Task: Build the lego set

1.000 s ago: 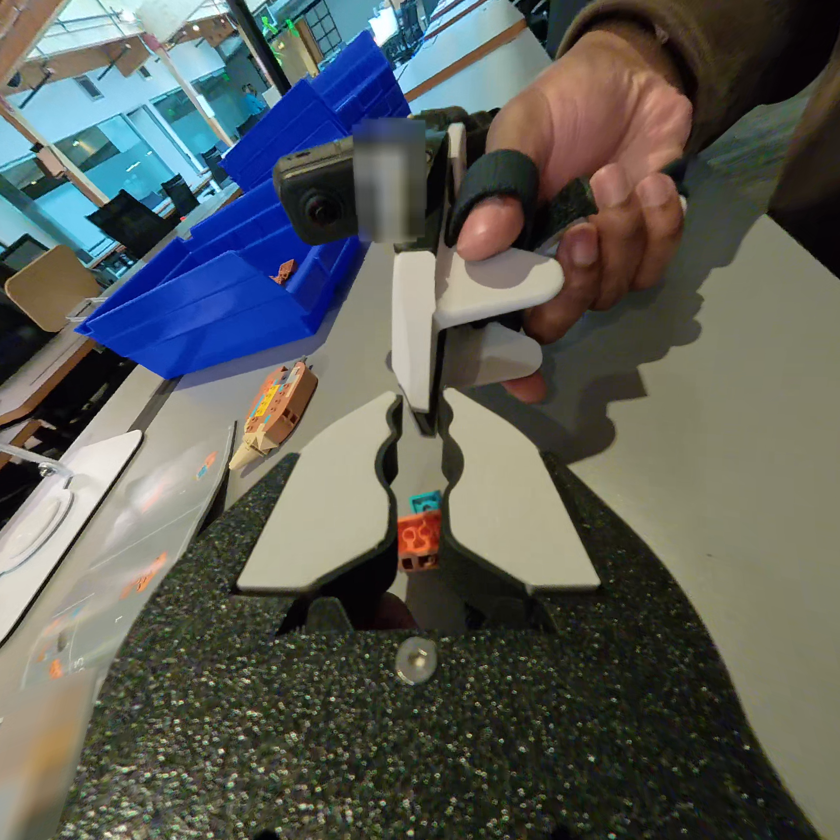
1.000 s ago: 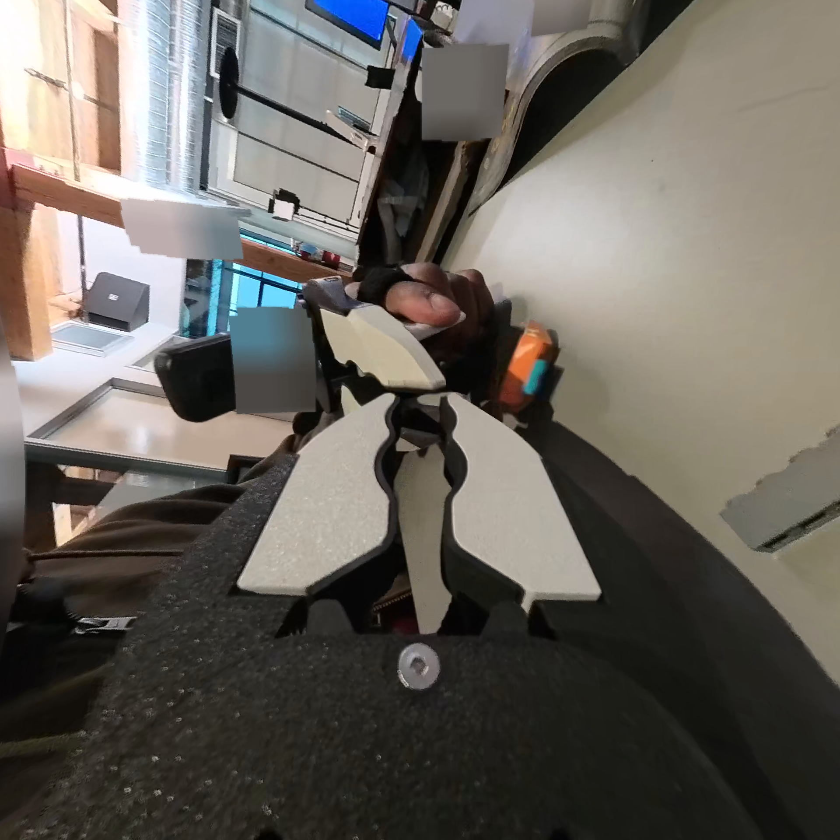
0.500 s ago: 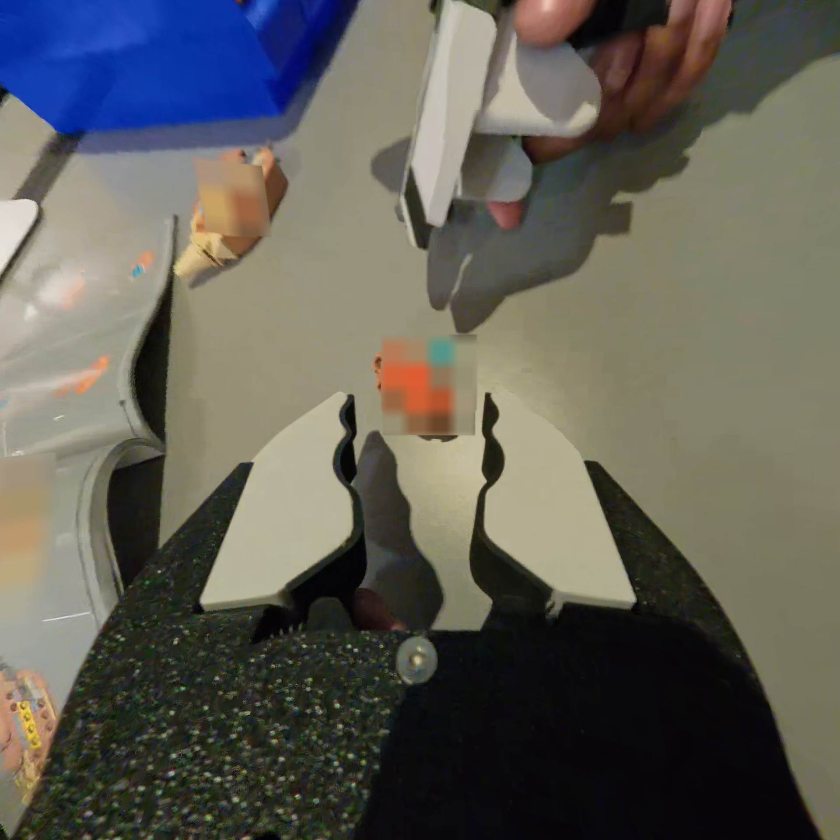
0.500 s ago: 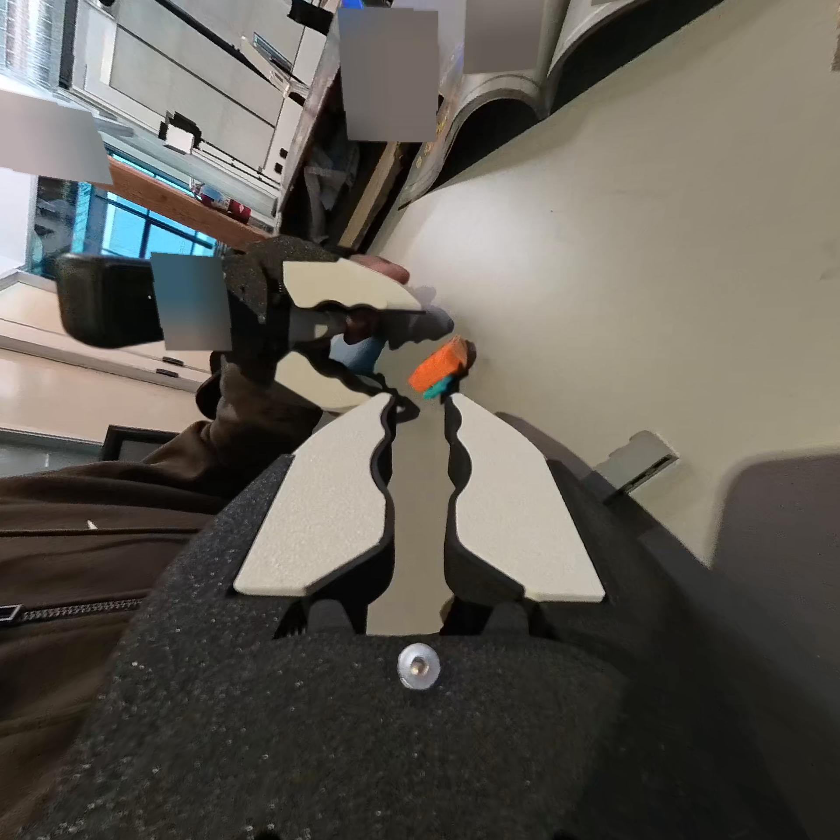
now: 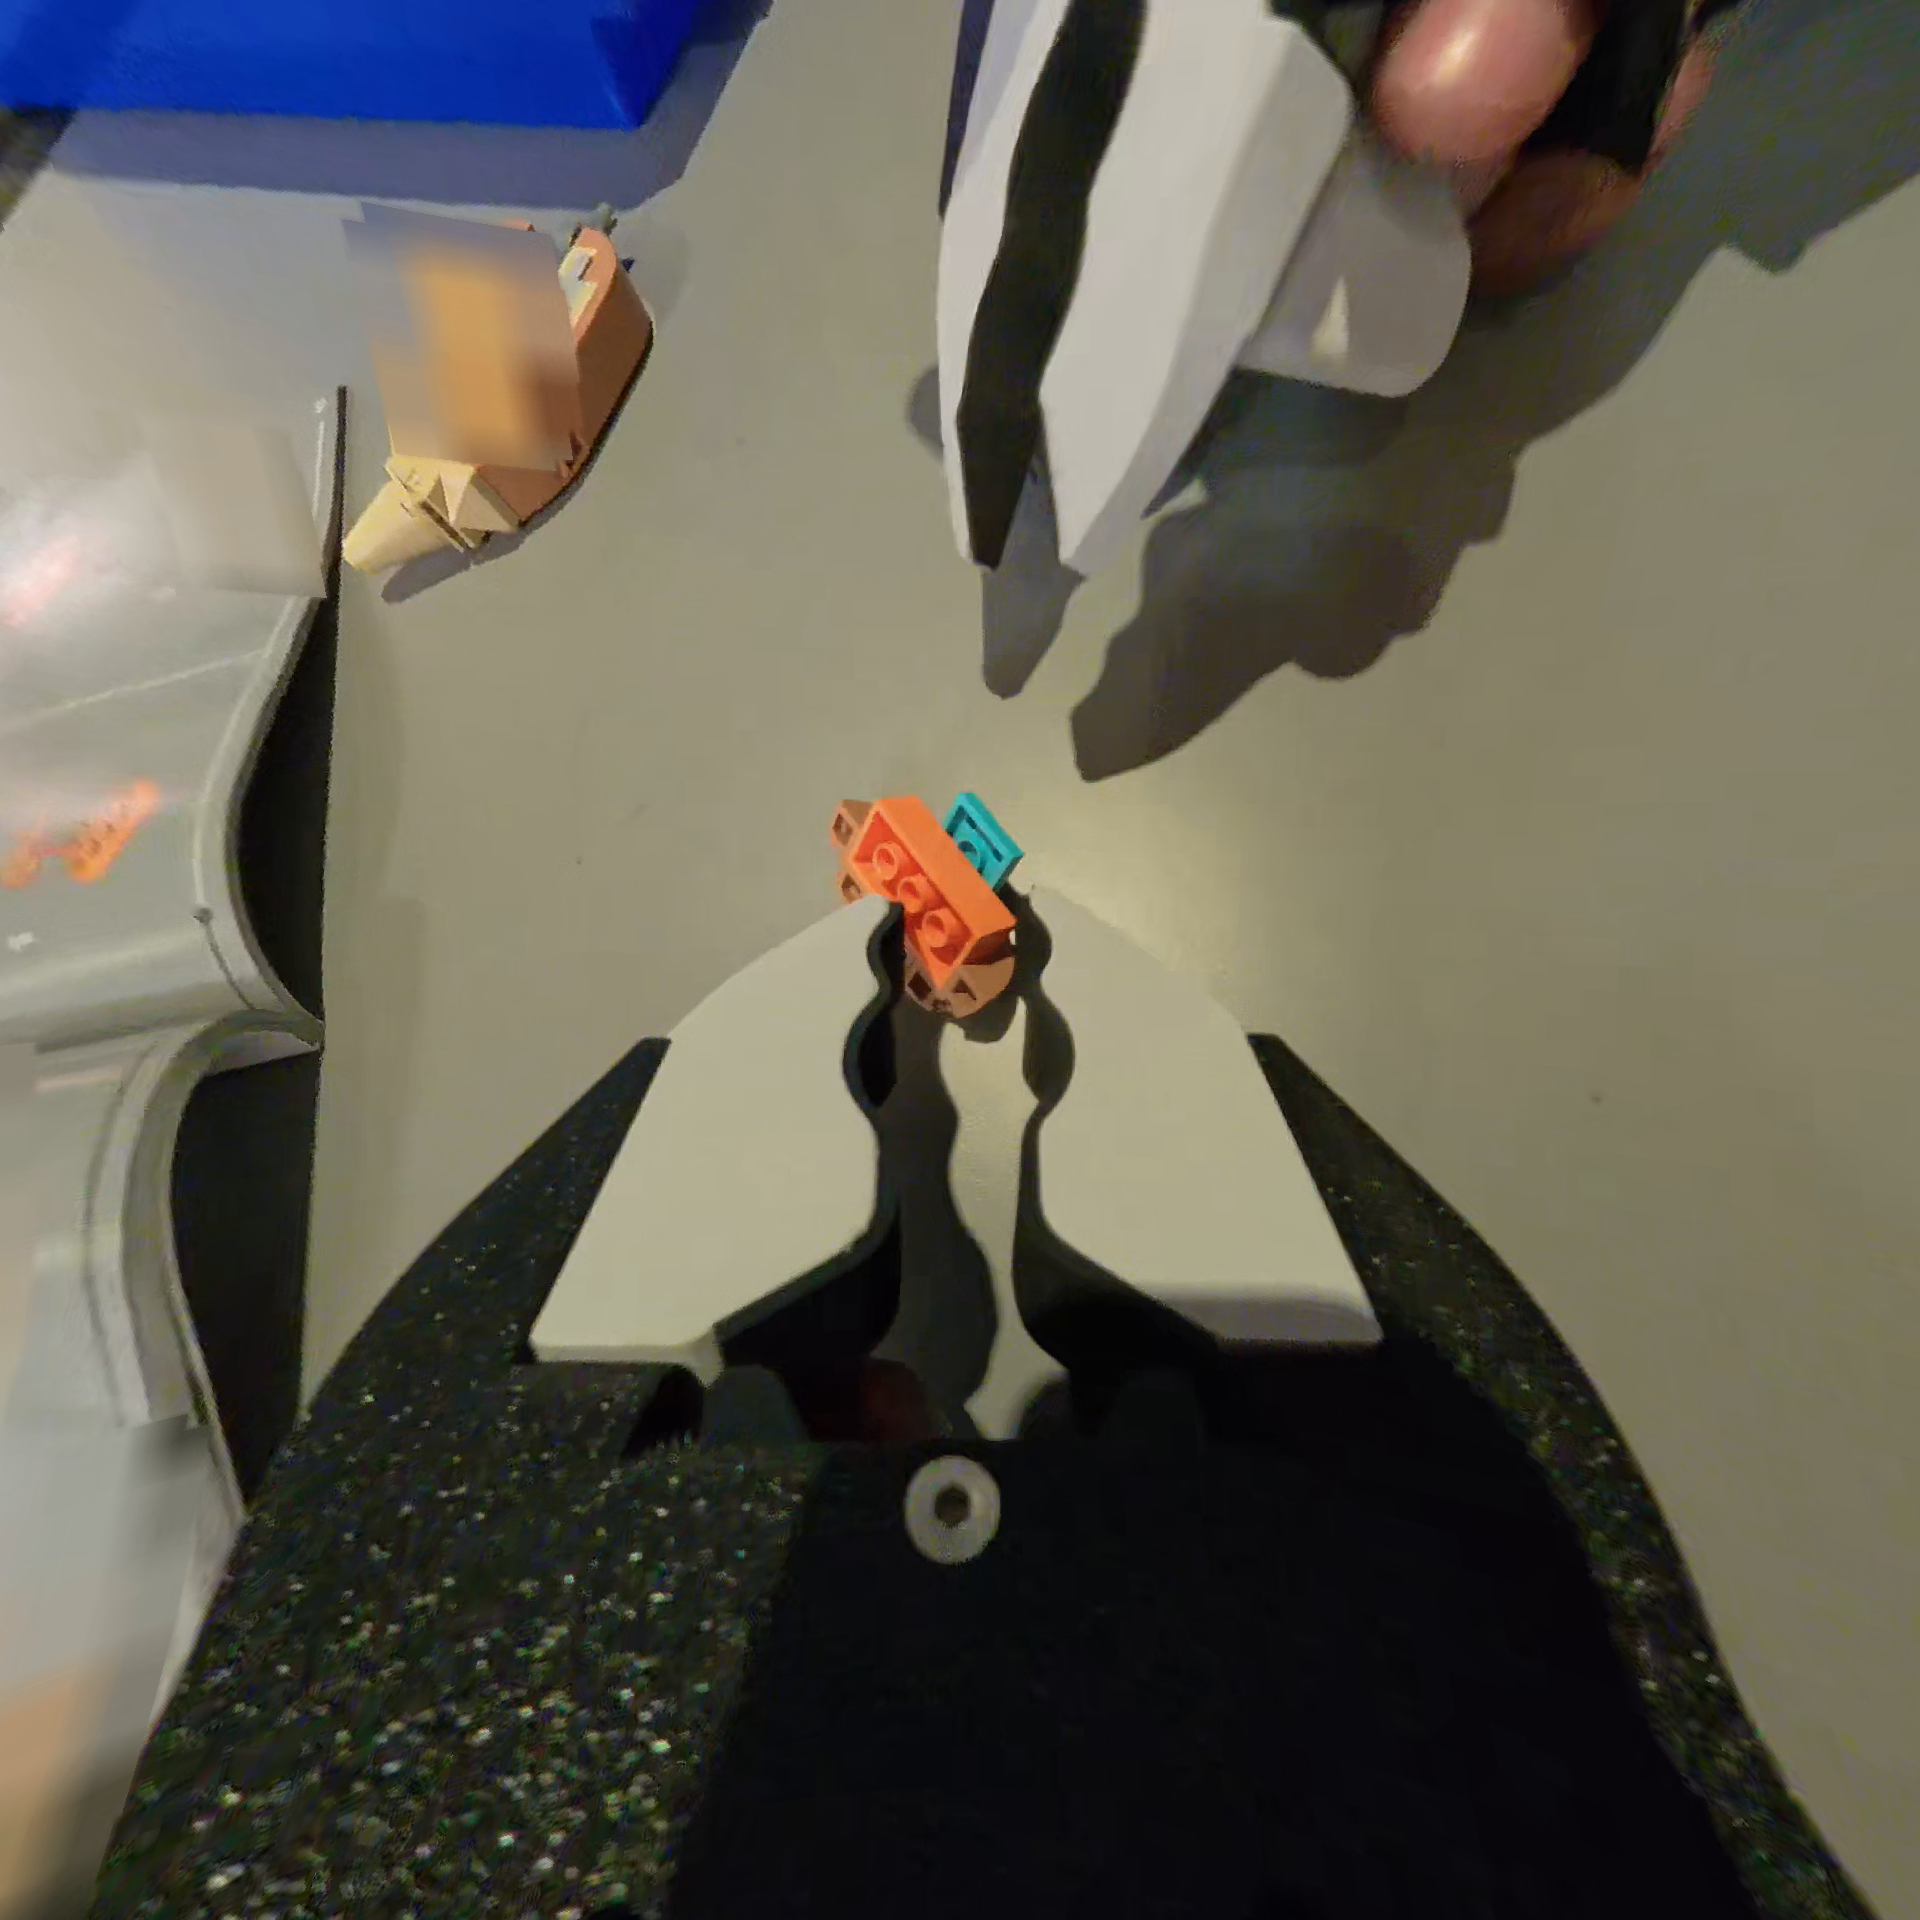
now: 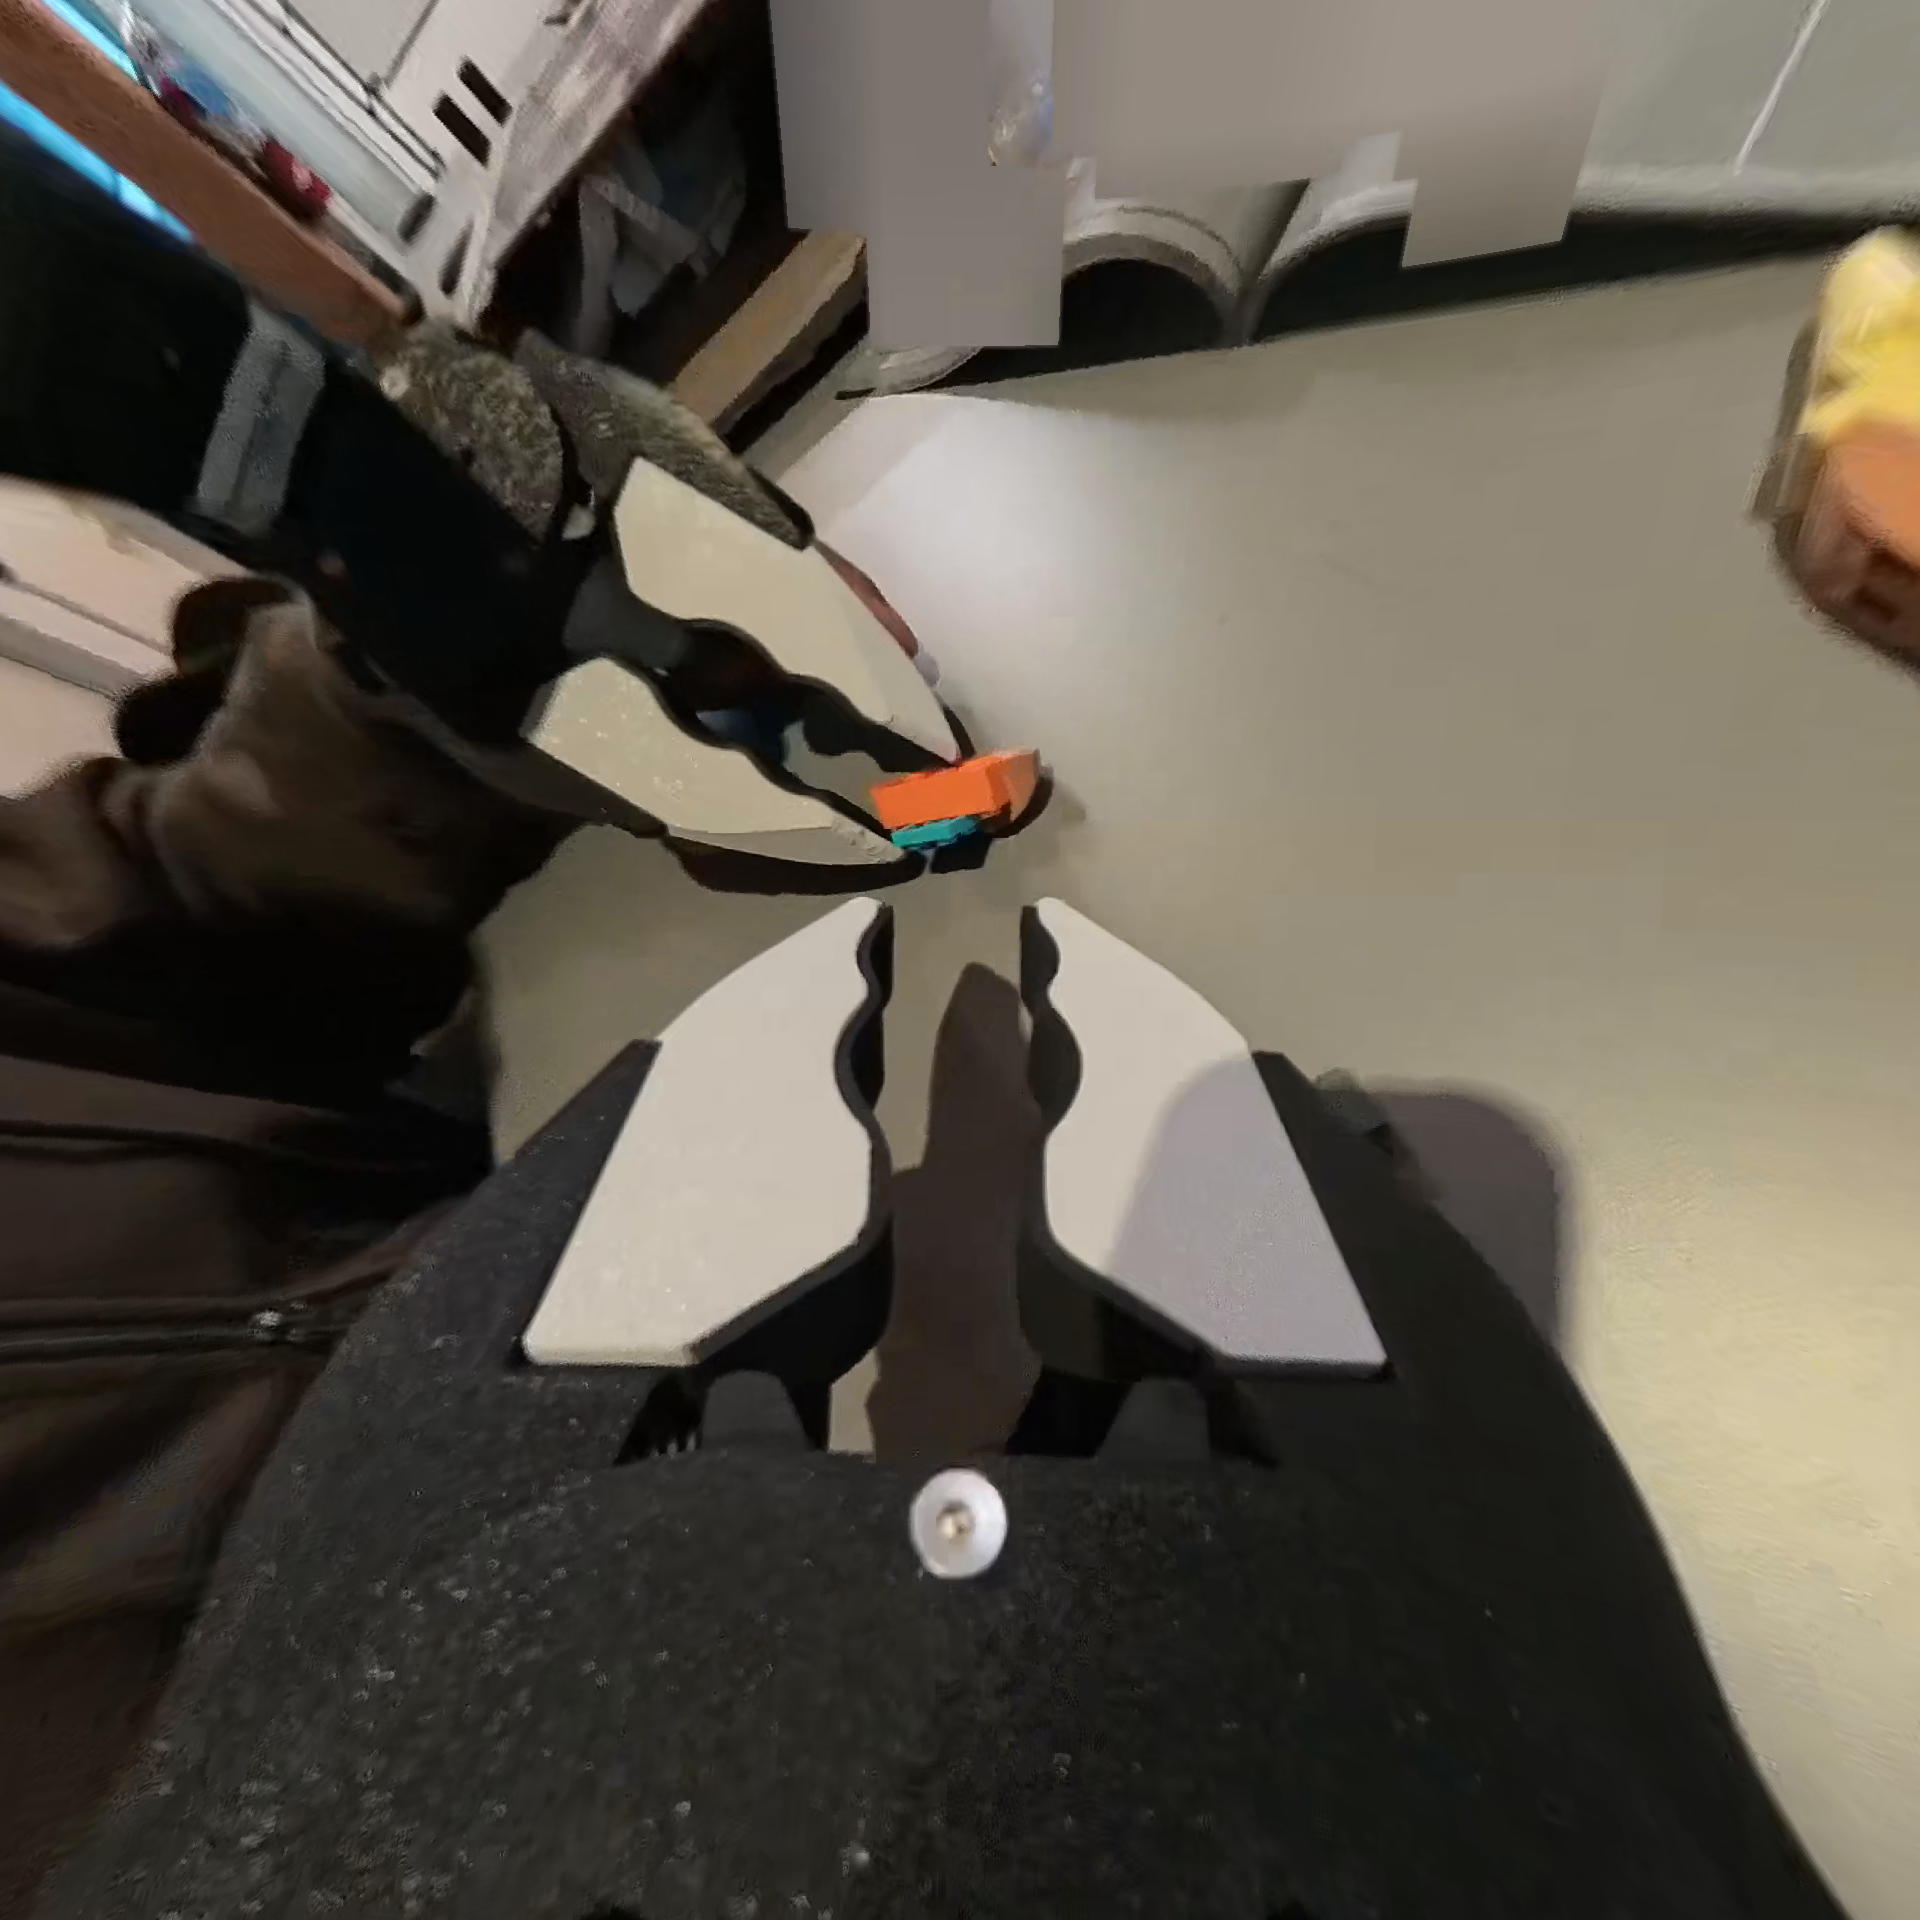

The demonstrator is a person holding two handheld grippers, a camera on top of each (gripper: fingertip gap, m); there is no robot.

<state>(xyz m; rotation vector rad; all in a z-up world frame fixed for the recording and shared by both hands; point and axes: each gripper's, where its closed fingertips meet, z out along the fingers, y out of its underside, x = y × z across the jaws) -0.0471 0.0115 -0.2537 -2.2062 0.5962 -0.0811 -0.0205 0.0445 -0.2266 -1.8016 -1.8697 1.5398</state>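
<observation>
Orange brick stack [image 5: 928, 902] sits clamped in your left gripper [image 5: 956, 914]; your right gripper [image 6: 956, 909] gapes empty.

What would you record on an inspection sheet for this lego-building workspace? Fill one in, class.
Surface: plain grey tabletop.
Job's things: small assembly of orange brick, teal plate and tan piece; partly built brown-and-tan lego model farther left; open grey instruction booklet at the left edge.
Clutter: blue plastic bin at the far edge.
Grippers: left gripper appears closed on the small assembly; right gripper open, empty, tips pointing at the assembly.
Cables: nothing seen.
Surroundings: person's dark brown sleeve; blurred furniture behind.
</observation>
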